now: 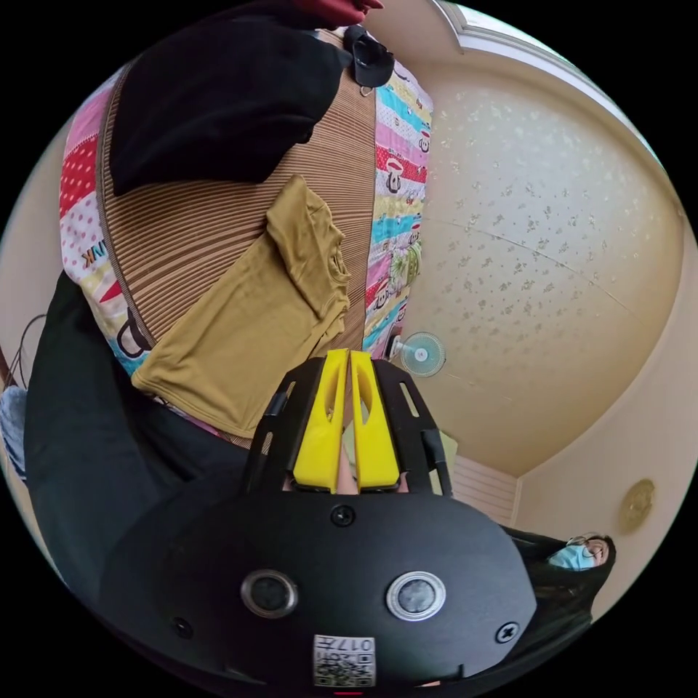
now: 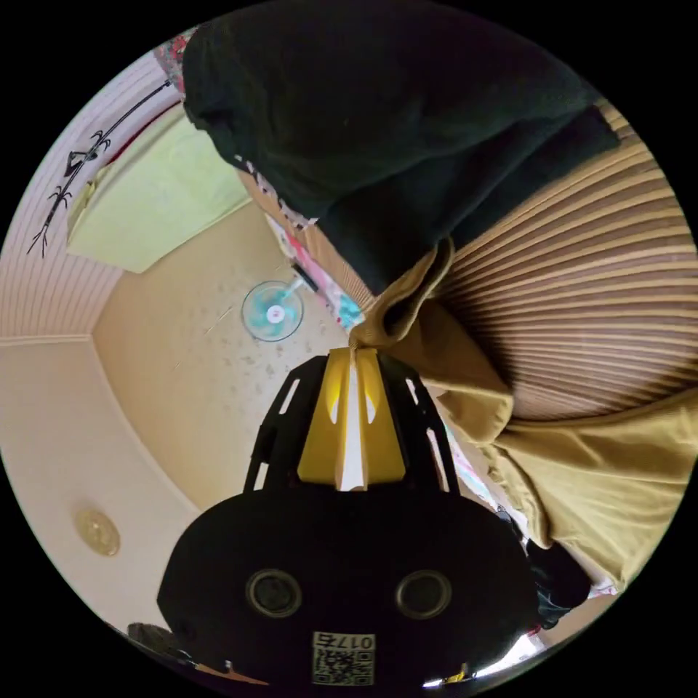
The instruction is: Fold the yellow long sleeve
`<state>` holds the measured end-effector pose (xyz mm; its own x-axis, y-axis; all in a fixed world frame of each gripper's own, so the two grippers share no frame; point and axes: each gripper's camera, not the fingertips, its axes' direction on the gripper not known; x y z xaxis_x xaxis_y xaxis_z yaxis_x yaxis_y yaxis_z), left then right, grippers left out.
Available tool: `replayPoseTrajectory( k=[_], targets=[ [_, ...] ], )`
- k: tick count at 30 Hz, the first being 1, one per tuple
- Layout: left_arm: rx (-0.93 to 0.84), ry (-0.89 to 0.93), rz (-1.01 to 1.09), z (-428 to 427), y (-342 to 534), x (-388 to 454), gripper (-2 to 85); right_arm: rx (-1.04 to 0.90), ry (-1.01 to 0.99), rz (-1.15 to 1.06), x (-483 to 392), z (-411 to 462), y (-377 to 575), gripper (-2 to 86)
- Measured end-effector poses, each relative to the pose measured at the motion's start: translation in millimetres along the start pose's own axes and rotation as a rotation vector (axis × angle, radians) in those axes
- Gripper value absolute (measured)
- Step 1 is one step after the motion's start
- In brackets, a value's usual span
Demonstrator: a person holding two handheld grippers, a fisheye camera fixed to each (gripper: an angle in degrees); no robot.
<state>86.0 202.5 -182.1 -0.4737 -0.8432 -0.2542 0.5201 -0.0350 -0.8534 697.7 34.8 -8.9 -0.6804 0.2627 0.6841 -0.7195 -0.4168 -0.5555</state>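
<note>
Beside left tool — yellow long sleeve, flat

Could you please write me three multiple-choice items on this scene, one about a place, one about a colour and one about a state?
1. Where does the mustard-yellow long-sleeve shirt lie?
A. on the brown ribbed mat
B. on the floor
C. on a chair

2. What colour are the blades of the small round electric fan?
A. red
B. black
C. turquoise

3. How is the right hand-held gripper?
A. wide open
B. closed on the shirt's sleeve cuff
C. closed on the black garment

Answers:
1. A, as the left gripper view shows the shirt spread on the ribbed mat.
2. C, as both views show turquoise blades.
3. B, as the right gripper view shows the yellow jaws together with the cuff's edge at their tips.
</note>
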Motion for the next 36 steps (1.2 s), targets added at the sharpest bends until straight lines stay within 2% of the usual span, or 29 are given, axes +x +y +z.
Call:
replayPoseTrajectory(
  k=[2, 4, 6, 8, 10, 11, 13, 14, 16, 19, 22, 28, 32, 36],
  targets=[
    [-0.003, 0.016, 0.004, 3, -12, 5, -1.0, -0.138, -0.087, -0.087, -16, 44, 27, 2.3],
    [-0.011, 0.020, 0.023, 9, -28, 16, -0.9, -0.377, -0.128, -0.190, -32, 107, 83, 2.3],
    [-0.021, 0.016, 0.046, 14, -40, 25, -0.9, -0.553, -0.085, -0.268, -33, 147, 137, 2.6],
    [-0.029, 0.004, 0.069, 19, -52, 34, -1.0, -0.742, 0.040, -0.384, -20, 181, 198, 3.0],
    [-0.034, -0.018, 0.095, 25, -67, 42, -1.0, -1.035, 0.354, -0.495, 29, 212, 285, 3.9],
    [-0.034, -0.021, 0.100, 26, -70, 44, -1.0, -1.118, 0.426, -0.520, 46, 216, 306, 4.3],
    [-0.037, -0.024, 0.119, 30, -83, 48, -1.0, -1.462, 0.700, -0.577, 123, 207, 373, 6.4],
    [-0.037, -0.025, 0.123, 30, -86, 48, -1.0, -1.520, 0.769, -0.585, 141, 199, 382, 6.8],
    [-0.036, -0.031, 0.146, 26, -97, 50, -0.9, -1.633, 1.046, -0.592, 199, 155, 394, 7.9],
    [-0.036, -0.079, 0.186, 16, -110, 47, -0.7, -1.665, 1.315, -0.587, 236, 95, 370, 7.8],
    [-0.032, -0.146, 0.197, 5, -125, 33, 0.3, -1.593, 1.437, -0.612, 232, 47, 331, 7.6],
    [-0.261, -0.395, 0.333, 42, -156, -3, 5.3, -1.360, 1.519, -0.691, 177, -16, 268, 7.5],
    [-0.431, -0.371, 0.284, 77, -168, -49, 7.4, -1.277, 1.566, -0.720, 152, -36, 250, 7.8],
    [-0.573, -0.615, 0.266, 108, -179, -100, 9.3, -1.199, 1.625, -0.785, 135, -50, 242, 8.4]
  ],
)
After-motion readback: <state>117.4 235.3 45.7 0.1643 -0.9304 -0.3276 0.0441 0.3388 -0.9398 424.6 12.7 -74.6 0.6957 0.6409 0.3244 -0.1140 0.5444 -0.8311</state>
